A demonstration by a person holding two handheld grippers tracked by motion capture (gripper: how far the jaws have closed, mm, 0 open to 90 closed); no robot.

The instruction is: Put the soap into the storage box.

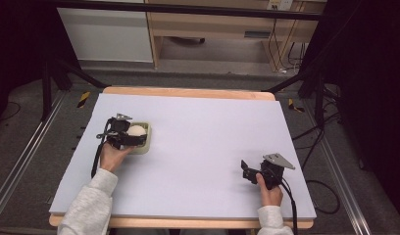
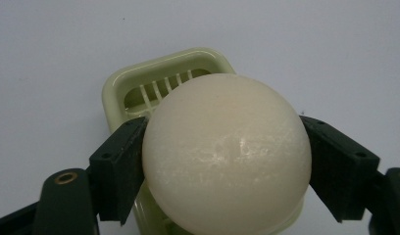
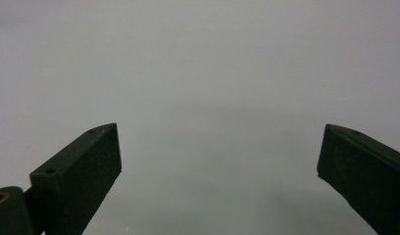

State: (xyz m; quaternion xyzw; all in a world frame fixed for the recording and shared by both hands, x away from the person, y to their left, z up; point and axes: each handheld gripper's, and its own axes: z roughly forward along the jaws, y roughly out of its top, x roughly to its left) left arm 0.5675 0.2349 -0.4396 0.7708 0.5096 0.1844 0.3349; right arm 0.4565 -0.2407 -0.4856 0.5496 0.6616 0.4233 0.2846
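A cream-white ball (image 2: 226, 156) sits between the two black jaws of my left gripper (image 2: 222, 161), which is shut on it. Just under and behind the ball lies a pale green slotted tray (image 2: 139, 90). From the high view, the left gripper (image 1: 134, 137) holds the white ball (image 1: 136, 130) over the green tray (image 1: 145, 147) at the table's left. My right gripper (image 3: 217, 161) stands open with bare table between its jaws. In the high view, the right gripper (image 1: 246, 171) rests near the front right of the table.
The table is covered by a pale lilac sheet (image 1: 198, 137) with a wooden rim. Black frame legs and cables (image 1: 315, 142) stand off the right side, and a wooden cabinet (image 1: 212, 24) is behind the table.
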